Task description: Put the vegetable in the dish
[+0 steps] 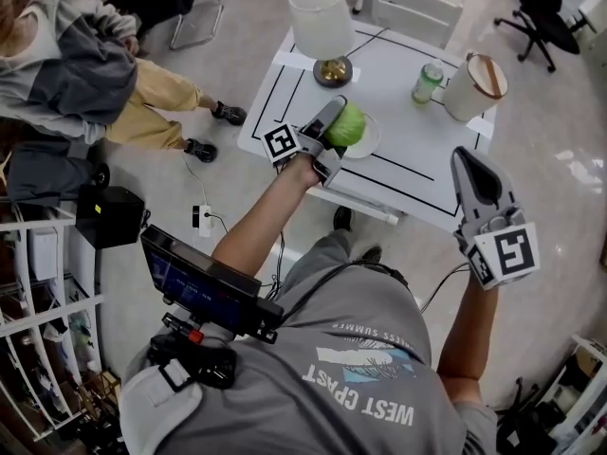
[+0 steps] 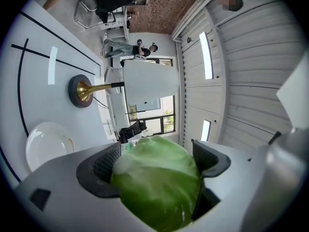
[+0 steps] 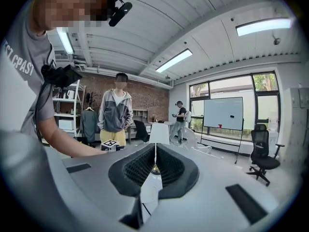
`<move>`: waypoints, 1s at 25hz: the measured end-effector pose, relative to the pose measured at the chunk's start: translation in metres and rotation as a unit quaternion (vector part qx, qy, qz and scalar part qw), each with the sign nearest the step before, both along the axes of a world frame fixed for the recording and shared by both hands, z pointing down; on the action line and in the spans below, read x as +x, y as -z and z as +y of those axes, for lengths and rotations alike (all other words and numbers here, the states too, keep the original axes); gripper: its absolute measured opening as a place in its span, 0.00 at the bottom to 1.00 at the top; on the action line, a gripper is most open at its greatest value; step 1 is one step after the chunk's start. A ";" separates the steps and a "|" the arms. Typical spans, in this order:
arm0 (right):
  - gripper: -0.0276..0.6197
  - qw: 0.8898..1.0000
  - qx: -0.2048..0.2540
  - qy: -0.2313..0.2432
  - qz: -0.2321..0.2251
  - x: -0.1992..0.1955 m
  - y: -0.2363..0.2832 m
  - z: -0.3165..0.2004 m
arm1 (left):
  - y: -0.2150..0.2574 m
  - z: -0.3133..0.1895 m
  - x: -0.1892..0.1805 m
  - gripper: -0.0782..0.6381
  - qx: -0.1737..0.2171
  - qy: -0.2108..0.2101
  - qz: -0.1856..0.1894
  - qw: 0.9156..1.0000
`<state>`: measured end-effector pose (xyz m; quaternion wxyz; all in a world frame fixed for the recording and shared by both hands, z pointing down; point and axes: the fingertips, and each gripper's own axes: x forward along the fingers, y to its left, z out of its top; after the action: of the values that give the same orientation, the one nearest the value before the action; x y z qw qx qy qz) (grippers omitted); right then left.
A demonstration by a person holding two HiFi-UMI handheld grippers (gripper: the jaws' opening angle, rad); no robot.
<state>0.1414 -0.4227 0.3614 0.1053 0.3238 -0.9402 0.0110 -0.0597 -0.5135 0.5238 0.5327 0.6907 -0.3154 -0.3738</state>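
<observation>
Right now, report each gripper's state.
The left gripper is shut on the cabbage.
The right gripper is shut, holding nothing.

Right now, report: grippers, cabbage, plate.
Left gripper shut on cabbage, over the white plate, not released. Right gripper shut, empty, held aside. Plate bare; lamp stands apart behind it.

Lamp [image 1: 322, 28] crowds the dish [image 1: 370, 141] on its far-left side. The left gripper [image 1: 339, 137], clamped on a cabbage [image 1: 351, 121], covers its left half. Bottle [image 1: 427, 81] and jug [image 1: 474, 86] stand rightward (well apart). The table [image 1: 417, 164] lies open near-right.
</observation>
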 end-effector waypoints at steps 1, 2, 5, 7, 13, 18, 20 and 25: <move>0.06 1.000 -0.002 -0.001 0.000 0.000 -0.002 -0.001 | -0.007 -0.002 0.000 0.76 -0.005 -0.001 -0.004 1.000; 0.06 1.000 -0.004 -0.002 -0.001 0.000 -0.004 -0.002 | -0.013 -0.003 -0.001 0.76 -0.010 -0.002 -0.010 1.000; 0.06 1.000 -0.010 -0.006 0.000 0.001 -0.008 -0.004 | -0.034 -0.006 -0.003 0.76 -0.025 -0.005 -0.031 0.999; 0.06 1.000 -0.013 -0.008 0.001 0.001 -0.011 -0.006 | -0.048 -0.008 -0.004 0.76 -0.040 -0.010 -0.058 0.997; 0.06 1.000 -0.022 -0.018 0.007 -0.006 -0.016 -0.013 | -0.094 -0.014 -0.012 0.76 -0.090 -0.018 -0.077 0.993; 0.06 0.999 -0.032 -0.017 0.003 -0.010 -0.030 -0.019 | -0.124 -0.021 -0.024 0.76 -0.110 -0.014 -0.113 0.987; 0.06 0.999 -0.037 -0.021 0.006 -0.005 -0.034 -0.020 | -0.136 -0.022 -0.017 0.76 -0.119 -0.018 -0.120 0.985; 0.06 0.999 -0.048 -0.024 0.005 -0.008 -0.040 -0.028 | -0.157 -0.027 -0.018 0.76 -0.142 -0.022 -0.133 0.981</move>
<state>0.1338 -0.4509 0.4017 0.1248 0.3413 -0.9299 0.0571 -0.0774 -0.5404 0.6807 0.5866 0.6584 -0.4183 -0.2179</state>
